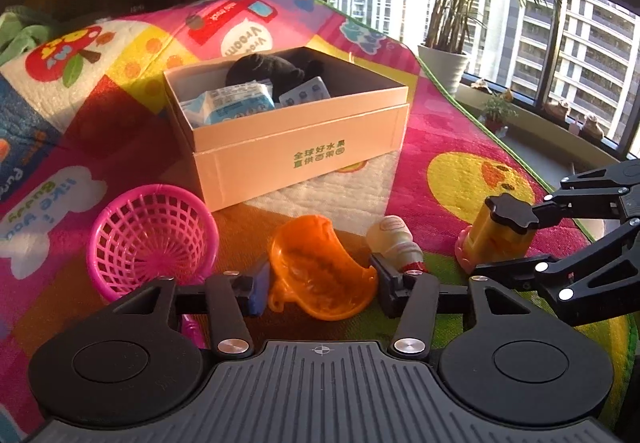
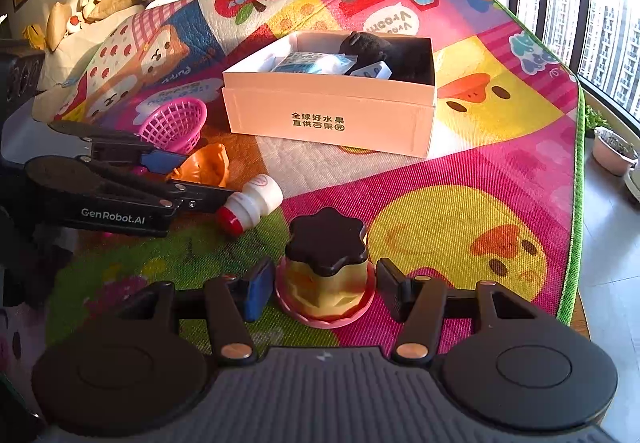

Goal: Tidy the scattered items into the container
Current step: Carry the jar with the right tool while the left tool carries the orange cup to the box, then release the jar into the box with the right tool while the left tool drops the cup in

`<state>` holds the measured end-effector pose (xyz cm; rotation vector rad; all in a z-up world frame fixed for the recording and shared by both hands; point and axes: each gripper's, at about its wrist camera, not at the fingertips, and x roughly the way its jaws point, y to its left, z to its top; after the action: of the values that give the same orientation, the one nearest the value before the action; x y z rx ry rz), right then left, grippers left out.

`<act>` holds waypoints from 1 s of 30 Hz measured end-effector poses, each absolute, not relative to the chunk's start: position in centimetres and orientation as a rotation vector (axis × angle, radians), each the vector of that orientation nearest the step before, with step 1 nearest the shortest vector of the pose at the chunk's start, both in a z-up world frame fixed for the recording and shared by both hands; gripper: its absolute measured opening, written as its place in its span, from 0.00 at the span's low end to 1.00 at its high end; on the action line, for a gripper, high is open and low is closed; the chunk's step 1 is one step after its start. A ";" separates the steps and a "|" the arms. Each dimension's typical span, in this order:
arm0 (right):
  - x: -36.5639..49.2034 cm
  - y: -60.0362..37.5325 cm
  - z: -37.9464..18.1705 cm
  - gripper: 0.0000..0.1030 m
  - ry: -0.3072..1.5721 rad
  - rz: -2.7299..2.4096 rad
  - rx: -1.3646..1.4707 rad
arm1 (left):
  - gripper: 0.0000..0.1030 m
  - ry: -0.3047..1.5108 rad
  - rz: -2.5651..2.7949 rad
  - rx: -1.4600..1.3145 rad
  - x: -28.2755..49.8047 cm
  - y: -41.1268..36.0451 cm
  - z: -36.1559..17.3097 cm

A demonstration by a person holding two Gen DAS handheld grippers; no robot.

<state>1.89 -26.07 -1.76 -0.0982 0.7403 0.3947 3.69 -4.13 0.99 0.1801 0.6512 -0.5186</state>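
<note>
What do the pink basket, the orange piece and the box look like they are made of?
Pink basket: glossy moulded plastic, going by its open lattice walls. Orange piece: translucent plastic, since light glows through it. Box: matte cardboard, probably, with folded edges and printed lettering.

Left tool (image 1: 318,285): matte black body, ribbed grey top plate with small crosshair mark, two round black discs at sides, black linkage arms with silver pivot screws; one finger pad blue, other black. White "GenRobot.AI" lettering on its side in right wrist view.
Right tool (image 2: 324,289): same build, ribbed grey plate, round discs, black linkage arms, copper-toned pivot screws in warm light; blue pad on one finger, black on other.
</note>
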 end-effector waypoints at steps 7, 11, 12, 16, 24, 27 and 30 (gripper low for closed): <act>1.5 -26.4 2.4 0.54 0.650 0.377 -0.082 | 0.54 0.523 -0.536 0.203 2.2 -3.5 7.2; 3.2 -27.0 9.9 0.54 0.431 0.338 -0.087 | 0.54 0.375 -0.507 0.252 3.8 -3.4 13.6; 4.1 -27.2 12.0 0.54 0.384 0.326 -0.072 | 0.54 0.347 -0.495 0.262 4.6 -3.5 15.0; 9.2 -28.2 16.9 0.54 0.337 0.337 0.053 | 0.54 0.332 -0.488 0.195 9.2 -3.4 18.4; 17.4 -26.4 9.1 0.54 0.516 0.317 0.043 | 0.54 0.509 -0.525 0.080 20.5 -4.4 13.7; 19.5 -26.2 6.0 0.54 0.588 0.310 0.062 | 0.55 0.585 -0.499 0.032 24.5 -4.4 10.8; 20.5 -26.4 4.5 0.59 0.635 0.327 0.098 | 0.67 0.624 -0.471 -0.055 26.6 -3.1 9.0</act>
<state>20.53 -26.44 4.46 0.0984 0.6346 0.3268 26.62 -3.11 9.00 -0.0549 0.6242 -0.4708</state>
